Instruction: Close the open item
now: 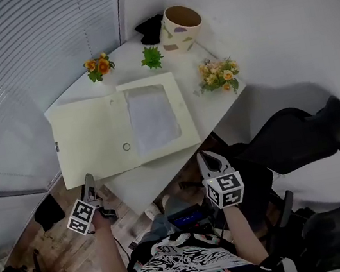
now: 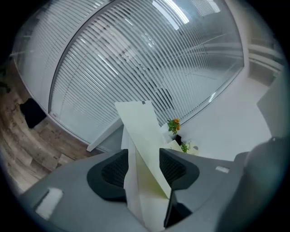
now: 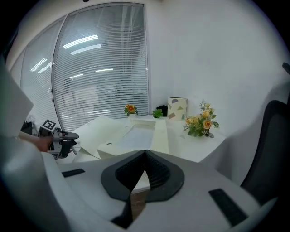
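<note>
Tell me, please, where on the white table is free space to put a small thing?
One bare strip of table runs along the near edge, below the open folder. Another lies between the folder's right side and the yellow bouquet. The far end is crowded: orange flowers, green plant, pot.

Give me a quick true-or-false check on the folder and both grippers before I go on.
1. The cream folder lies open on the table. True.
2. The left gripper is shut with nothing between its jaws. False: its jaws stand apart, and the folder's cover edge is between them.
3. The right gripper is shut and empty. True.
4. The folder holds no paper. False: a white sheet lies in its right half.
5. The vase stands at the table's near edge. False: it stands at the far end, beyond the folder.
</note>
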`<state>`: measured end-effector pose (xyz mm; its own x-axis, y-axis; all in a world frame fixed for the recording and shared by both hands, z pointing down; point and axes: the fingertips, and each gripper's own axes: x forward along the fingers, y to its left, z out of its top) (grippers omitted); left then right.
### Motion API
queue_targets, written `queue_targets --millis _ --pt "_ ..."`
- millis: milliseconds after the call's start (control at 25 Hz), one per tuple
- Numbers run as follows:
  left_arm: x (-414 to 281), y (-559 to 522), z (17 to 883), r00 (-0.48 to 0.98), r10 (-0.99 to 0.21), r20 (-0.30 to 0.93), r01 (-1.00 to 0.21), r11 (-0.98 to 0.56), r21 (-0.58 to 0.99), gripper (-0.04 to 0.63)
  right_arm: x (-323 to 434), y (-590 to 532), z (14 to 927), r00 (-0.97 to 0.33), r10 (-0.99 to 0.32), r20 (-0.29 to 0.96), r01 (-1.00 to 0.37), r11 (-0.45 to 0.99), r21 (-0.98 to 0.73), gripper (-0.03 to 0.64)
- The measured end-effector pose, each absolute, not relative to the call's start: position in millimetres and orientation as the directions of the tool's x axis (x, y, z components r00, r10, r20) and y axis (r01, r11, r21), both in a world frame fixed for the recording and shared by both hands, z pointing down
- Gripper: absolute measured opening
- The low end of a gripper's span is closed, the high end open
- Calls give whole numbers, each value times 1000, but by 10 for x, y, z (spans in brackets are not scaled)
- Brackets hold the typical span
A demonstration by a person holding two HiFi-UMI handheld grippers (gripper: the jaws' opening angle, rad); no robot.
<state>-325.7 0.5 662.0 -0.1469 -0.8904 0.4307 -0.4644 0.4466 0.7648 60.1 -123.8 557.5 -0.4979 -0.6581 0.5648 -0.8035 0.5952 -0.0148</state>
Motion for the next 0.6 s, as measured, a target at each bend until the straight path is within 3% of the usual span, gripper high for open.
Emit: queue_targets --millis 600 --pt "-3370 -57 6561 -175 -891 419 -434 452 779 80 814 -1590 5832 -433 -679 594 -849 529 -14 3"
